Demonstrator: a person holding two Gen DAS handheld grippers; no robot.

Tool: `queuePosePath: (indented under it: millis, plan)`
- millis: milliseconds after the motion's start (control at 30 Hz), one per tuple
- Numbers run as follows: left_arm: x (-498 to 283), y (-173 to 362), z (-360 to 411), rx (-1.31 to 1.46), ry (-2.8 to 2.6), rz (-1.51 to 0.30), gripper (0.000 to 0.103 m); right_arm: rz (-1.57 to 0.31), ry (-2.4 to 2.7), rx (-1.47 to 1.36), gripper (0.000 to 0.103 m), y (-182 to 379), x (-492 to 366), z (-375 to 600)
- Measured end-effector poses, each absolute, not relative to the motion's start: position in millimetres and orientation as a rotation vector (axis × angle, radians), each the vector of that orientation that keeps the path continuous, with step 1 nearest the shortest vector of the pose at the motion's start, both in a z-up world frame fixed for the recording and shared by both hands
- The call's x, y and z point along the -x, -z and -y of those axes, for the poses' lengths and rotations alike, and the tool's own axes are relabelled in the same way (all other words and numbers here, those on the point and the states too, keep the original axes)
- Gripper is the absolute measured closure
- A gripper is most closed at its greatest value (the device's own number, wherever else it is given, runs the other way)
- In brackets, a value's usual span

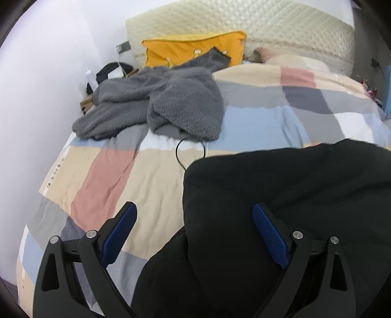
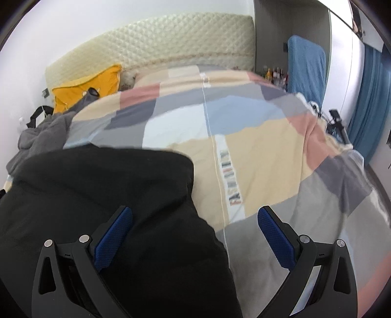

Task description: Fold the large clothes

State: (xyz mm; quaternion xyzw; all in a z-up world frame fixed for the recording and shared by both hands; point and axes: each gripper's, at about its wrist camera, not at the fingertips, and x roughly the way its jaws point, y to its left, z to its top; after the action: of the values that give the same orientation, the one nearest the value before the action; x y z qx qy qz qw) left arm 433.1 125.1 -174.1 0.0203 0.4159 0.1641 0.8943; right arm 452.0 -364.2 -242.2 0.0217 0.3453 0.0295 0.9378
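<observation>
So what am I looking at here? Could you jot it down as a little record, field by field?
Place: bed with patchwork quilt
Garment in work: black garment, lying on the quilt near both grippers
Other clothing: grey fleece garment, crumpled further up the bed
Pillow: yellow pillow against the headboard
Left gripper: open, jaws wide, holding nothing
Right gripper: open, holding nothing
Folding: final shape unclear from these views

Below me the bed [image 1: 151, 176] wears a patchwork cover of beige, pink, grey and blue. On it lie a black garment [image 1: 281, 195] nearest me, a rumpled grey fleece [image 1: 171, 102] farther off, and a yellow pillow [image 1: 185, 51] against the quilted headboard [image 1: 244, 22].
</observation>
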Motion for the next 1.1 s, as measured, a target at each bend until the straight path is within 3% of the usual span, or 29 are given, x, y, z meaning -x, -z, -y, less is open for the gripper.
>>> queuePosePath:
  millis: [200, 567, 733, 1100]
  plan:
    - [-410.3, 125.1, -108.9, 0.014, -0.292, -0.782, 0.001, -0.584, -0.129, -0.054, 0.001, 184.7, -427.6, 351.9]
    - [-360.0, 52.9, -53.3, 0.026, -0.139, -0.685, 0.0, -0.394, -0.267, -0.057, 0.0, 95.7, -356.8, 309.6]
    - [-314.1, 17.9, -27.0, 0.007, -0.062, -0.589, 0.0, -0.331, -0.302, -0.052, 0.0, 71.3, -318.6, 299.4]
    - [-246.4, -15.4, -5.2, 0.079, 0.031, -0.575, 0.0, -0.217, -0.352, 0.037, 0.0, 36.9, -234.2, 278.7]
